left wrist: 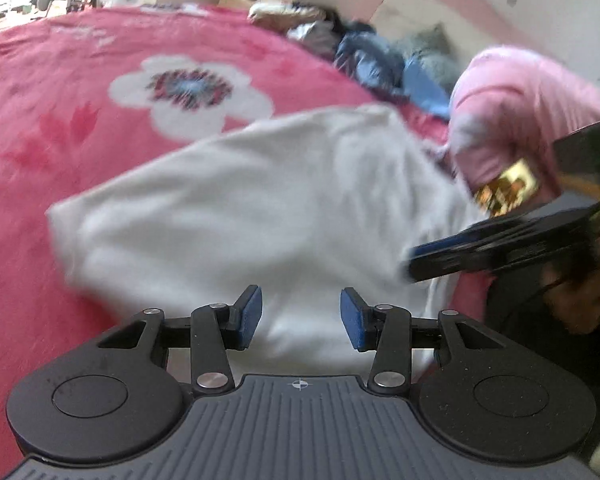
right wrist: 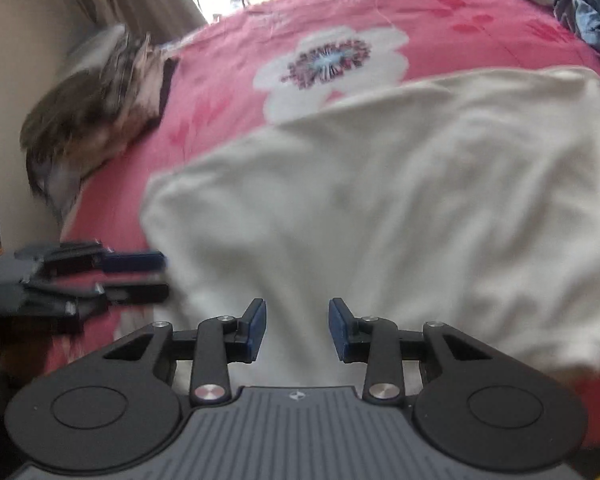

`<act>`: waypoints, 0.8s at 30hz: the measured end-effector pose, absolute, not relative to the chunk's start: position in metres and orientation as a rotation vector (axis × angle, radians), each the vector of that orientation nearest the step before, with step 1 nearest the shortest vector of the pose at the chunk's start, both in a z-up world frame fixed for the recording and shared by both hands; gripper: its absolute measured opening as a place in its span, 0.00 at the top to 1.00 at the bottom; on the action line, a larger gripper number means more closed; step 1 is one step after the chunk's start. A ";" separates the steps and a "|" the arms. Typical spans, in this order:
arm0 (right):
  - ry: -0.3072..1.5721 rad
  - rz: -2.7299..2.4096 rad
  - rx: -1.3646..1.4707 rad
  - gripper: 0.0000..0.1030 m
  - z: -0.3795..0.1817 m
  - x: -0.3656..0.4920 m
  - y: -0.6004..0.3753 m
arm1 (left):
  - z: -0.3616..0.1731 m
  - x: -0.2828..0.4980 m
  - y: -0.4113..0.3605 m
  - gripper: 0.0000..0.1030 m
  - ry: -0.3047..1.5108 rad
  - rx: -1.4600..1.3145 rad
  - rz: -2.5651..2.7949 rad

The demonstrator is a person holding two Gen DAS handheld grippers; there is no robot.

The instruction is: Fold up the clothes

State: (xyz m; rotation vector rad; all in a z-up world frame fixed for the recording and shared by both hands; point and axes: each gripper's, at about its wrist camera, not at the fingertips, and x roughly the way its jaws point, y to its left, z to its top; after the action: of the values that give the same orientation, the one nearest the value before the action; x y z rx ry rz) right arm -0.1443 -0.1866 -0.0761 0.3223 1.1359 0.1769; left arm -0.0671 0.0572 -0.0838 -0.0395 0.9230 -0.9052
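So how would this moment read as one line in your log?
task: fold clothes | white garment: flat on pink bedspread | left gripper: open, empty | right gripper: open, empty

You have a cream-white garment [right wrist: 380, 208] on a pink-red blanket [left wrist: 40, 128] printed with a white flower [right wrist: 332, 68] with a blue and purple centre; blue clothes [left wrist: 380, 64] lie far right, your sleeve [left wrist: 512, 112] pink.

A white garment [right wrist: 380, 208] lies folded flat on the bed.
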 end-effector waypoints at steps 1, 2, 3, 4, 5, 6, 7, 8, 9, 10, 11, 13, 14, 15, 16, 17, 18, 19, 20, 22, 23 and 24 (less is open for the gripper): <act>1.148 0.177 0.327 0.64 -0.082 -0.145 -0.183 | -0.087 -0.065 0.048 0.58 0.927 -0.041 -0.912; 1.160 0.178 0.331 0.64 -0.088 -0.145 -0.179 | -0.092 -0.064 0.039 0.58 0.951 -0.029 -0.916; 1.172 0.178 0.335 0.64 -0.094 -0.145 -0.175 | -0.099 -0.064 0.032 0.58 0.973 -0.001 -0.916; 1.183 0.179 0.340 0.63 -0.100 -0.145 -0.171 | -0.105 -0.067 0.029 0.58 0.994 0.036 -0.909; 1.196 0.180 0.345 0.63 -0.105 -0.147 -0.167 | -0.112 -0.071 0.029 0.58 1.018 0.073 -0.903; 1.210 0.188 0.356 0.63 -0.105 -0.160 -0.167 | -0.117 -0.076 0.031 0.58 1.033 0.102 -0.902; 1.224 0.189 0.367 0.63 -0.102 -0.169 -0.169 | -0.118 -0.082 0.036 0.58 1.028 0.115 -0.904; 1.236 0.190 0.377 0.64 -0.100 -0.178 -0.171 | -0.116 -0.086 0.041 0.58 1.024 0.122 -0.909; 1.234 0.189 0.389 0.66 -0.096 -0.183 -0.175 | -0.113 -0.088 0.045 0.58 1.027 0.122 -0.908; 1.219 0.171 0.389 0.66 -0.089 -0.186 -0.181 | -0.109 -0.088 0.049 0.58 1.027 0.115 -0.903; 1.190 0.143 0.377 0.66 -0.081 -0.184 -0.189 | -0.105 -0.087 0.051 0.58 1.019 0.105 -0.901; 1.132 0.086 0.354 0.66 -0.065 -0.180 -0.205 | -0.098 -0.086 0.051 0.58 0.995 0.087 -0.901; 1.101 0.052 0.357 0.66 -0.062 -0.173 -0.215 | -0.095 -0.084 0.049 0.58 0.985 0.076 -0.908; 1.066 0.003 0.374 0.66 -0.058 -0.166 -0.231 | -0.095 -0.083 0.043 0.58 0.980 0.066 -0.921; 1.041 -0.039 0.398 0.66 -0.057 -0.162 -0.245 | -0.095 -0.083 0.037 0.58 0.975 0.058 -0.935; 1.028 -0.080 0.437 0.65 -0.059 -0.157 -0.261 | -0.095 -0.082 0.030 0.58 0.971 0.051 -0.948; 1.015 -0.122 0.475 0.64 -0.061 -0.153 -0.276 | -0.097 -0.083 0.023 0.58 0.970 0.049 -0.965; 1.003 -0.164 0.514 0.64 -0.063 -0.149 -0.292 | -0.101 -0.083 0.015 0.58 0.980 0.053 -0.978; 1.007 -0.201 0.566 0.64 -0.069 -0.150 -0.310 | -0.106 -0.084 0.006 0.58 0.999 0.060 -0.994; 1.028 -0.301 0.686 0.63 -0.088 -0.153 -0.344 | -0.118 -0.088 -0.003 0.58 1.029 0.088 -1.011; 1.034 -0.358 0.743 0.64 -0.095 -0.161 -0.360 | -0.121 -0.092 -0.002 0.58 1.023 0.108 -1.011; 1.036 -0.413 0.798 0.68 -0.101 -0.169 -0.374 | -0.123 -0.096 -0.001 0.58 1.011 0.130 -1.012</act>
State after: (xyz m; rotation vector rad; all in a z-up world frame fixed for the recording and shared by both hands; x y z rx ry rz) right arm -0.1693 -0.3740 -0.1011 0.7982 1.0365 -0.4129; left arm -0.0964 -0.0008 -0.1226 0.1296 1.0109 -1.0120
